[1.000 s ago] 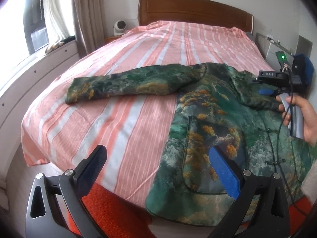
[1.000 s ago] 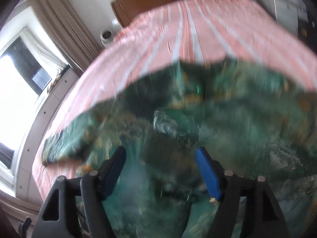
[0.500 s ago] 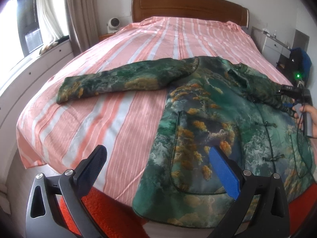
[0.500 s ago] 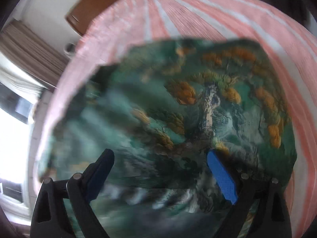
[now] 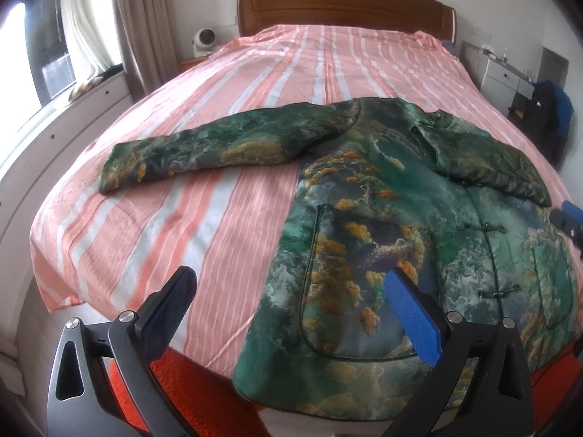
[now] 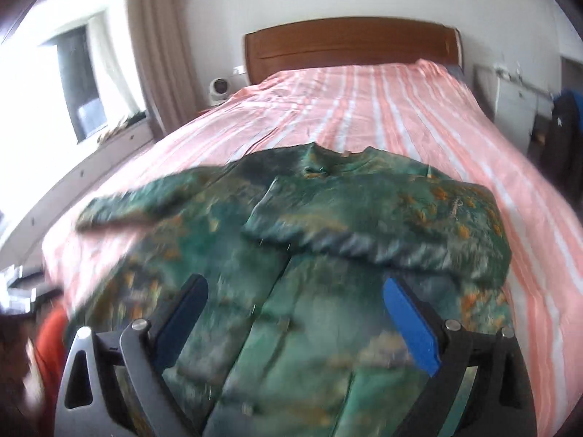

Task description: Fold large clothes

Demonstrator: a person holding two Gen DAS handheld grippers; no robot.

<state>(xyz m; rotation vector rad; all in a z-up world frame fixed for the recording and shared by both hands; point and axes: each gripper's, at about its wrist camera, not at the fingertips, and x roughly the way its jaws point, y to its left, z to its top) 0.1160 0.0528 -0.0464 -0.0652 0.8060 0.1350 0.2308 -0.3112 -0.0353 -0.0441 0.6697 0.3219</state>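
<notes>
A green jacket (image 5: 382, 218) with orange and white pattern lies face up on the bed (image 5: 226, 218), hem at the near edge. Its left sleeve (image 5: 204, 149) stretches out flat to the left. Its right sleeve (image 5: 488, 167) is folded in across the chest. My left gripper (image 5: 291, 306) is open and empty, above the bed's near edge by the jacket's left hem. My right gripper (image 6: 295, 317) is open and empty, over the jacket's lower front (image 6: 313, 320); the folded sleeve (image 6: 364, 225) lies beyond it. A blue fingertip (image 5: 570, 213) of the right gripper shows at the left view's right edge.
The bed has a pink striped sheet and a wooden headboard (image 5: 342, 7). A white ledge (image 5: 73, 109) and curtains stand at the left. A white cabinet (image 5: 510, 73) and a dark bag (image 5: 546, 116) stand at the right. An orange rug (image 5: 182, 382) lies below the bed's near edge.
The right gripper let go of the right sleeve after laying it across the chest, and pulled back toward the hem. The left gripper shifted slightly; it stays open.
</notes>
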